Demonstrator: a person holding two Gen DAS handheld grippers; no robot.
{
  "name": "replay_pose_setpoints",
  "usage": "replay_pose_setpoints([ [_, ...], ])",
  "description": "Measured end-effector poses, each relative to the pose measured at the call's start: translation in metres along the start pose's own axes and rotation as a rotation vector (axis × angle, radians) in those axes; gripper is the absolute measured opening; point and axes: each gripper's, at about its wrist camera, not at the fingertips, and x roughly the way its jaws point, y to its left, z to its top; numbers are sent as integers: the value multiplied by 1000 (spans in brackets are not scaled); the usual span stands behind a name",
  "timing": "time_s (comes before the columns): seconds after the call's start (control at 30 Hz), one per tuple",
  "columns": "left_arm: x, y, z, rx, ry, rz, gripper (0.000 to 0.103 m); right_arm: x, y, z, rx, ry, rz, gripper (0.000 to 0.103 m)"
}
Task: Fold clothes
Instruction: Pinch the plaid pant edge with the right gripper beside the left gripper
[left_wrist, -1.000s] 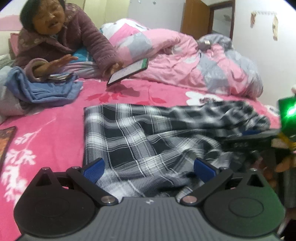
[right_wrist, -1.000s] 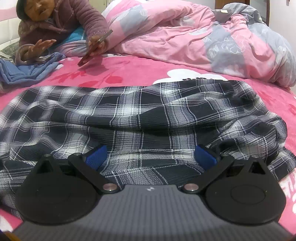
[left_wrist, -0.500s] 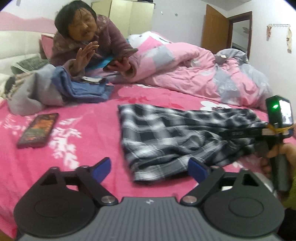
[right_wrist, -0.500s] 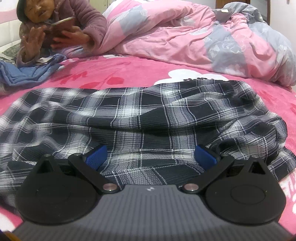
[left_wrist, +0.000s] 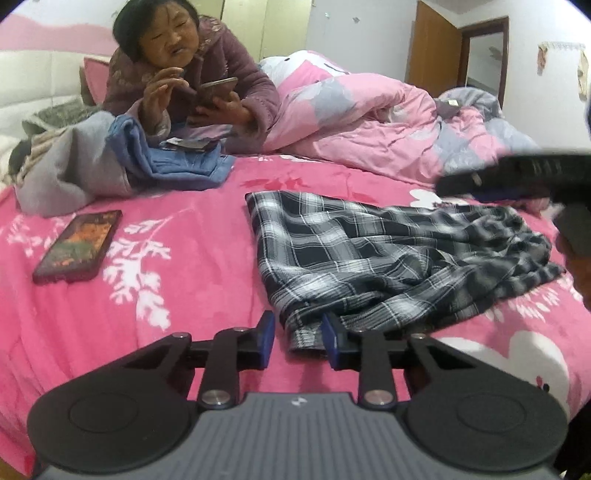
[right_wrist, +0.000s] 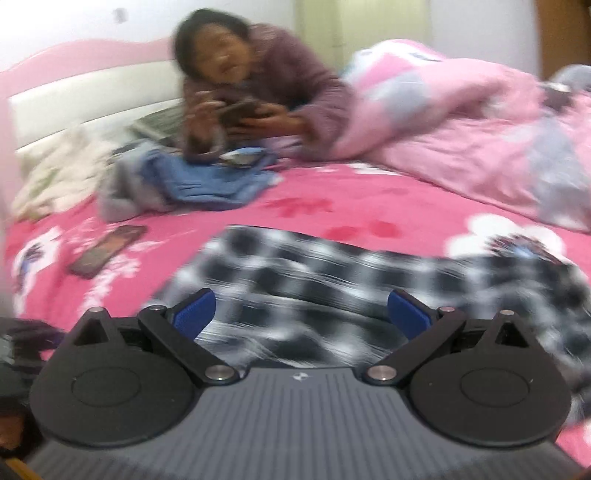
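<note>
A black-and-white plaid garment (left_wrist: 369, 251) lies rumpled on the pink bedspread (left_wrist: 166, 295). My left gripper (left_wrist: 298, 338) sits at the garment's near left corner, its blue pads drawn in close on either side of the hem, which rests on the bed. In the right wrist view the plaid garment (right_wrist: 314, 266) is blurred, and my right gripper (right_wrist: 301, 308) hovers over it, open and holding nothing. The right gripper's dark body (left_wrist: 517, 173) also shows, blurred, above the garment's far right end in the left wrist view.
A person (left_wrist: 192, 85) reclines at the head of the bed holding a phone. Folded blue clothes (left_wrist: 177, 162) and a grey garment (left_wrist: 70, 177) lie beside them. Another phone (left_wrist: 79, 245) rests on the bedspread at left. A pink and grey duvet (left_wrist: 369, 122) is heaped at the back right.
My left gripper has pulled back to the garment's near corner and closed in on the hem. The right gripper has lifted and swung left, still open.
</note>
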Motion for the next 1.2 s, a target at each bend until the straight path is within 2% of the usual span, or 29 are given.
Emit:
replay_pose_setpoints([
  [0.13, 4, 16, -1, -44, -31, -48, 29, 34, 8, 39, 54, 63, 135, 95],
  [0.2, 8, 22, -1, -67, -38, -79, 29, 66, 16, 57, 89, 120, 171, 92],
  [0.27, 15, 25, -1, -73, -33, -96, 29, 97, 23, 76, 123, 179, 205, 86],
  [0.43, 25, 31, -3, -106, -36, -145, 29, 181, 55, 100, 70, 302, 164, 66],
  [0.53, 29, 34, -6, -131, -44, -176, 27, 219, 74, 103, -7, 349, 115, 61],
  [0.6, 31, 36, -8, -151, -47, -194, 15, 237, 82, 100, -80, 378, 56, 51],
  [0.67, 29, 37, -10, -161, -50, -204, 11, 246, 79, 93, -89, 403, 47, 20],
  [0.73, 25, 38, -10, -179, -44, -218, 9, 245, 76, 89, -79, 393, 46, 11],
  [0.93, 11, 41, -12, -212, -25, -243, 8, 222, 74, 97, -58, 285, 18, 7],
  [1.2, 7, 42, -19, -214, 30, -219, 6, 242, 77, 88, -42, 269, -15, 7],
])
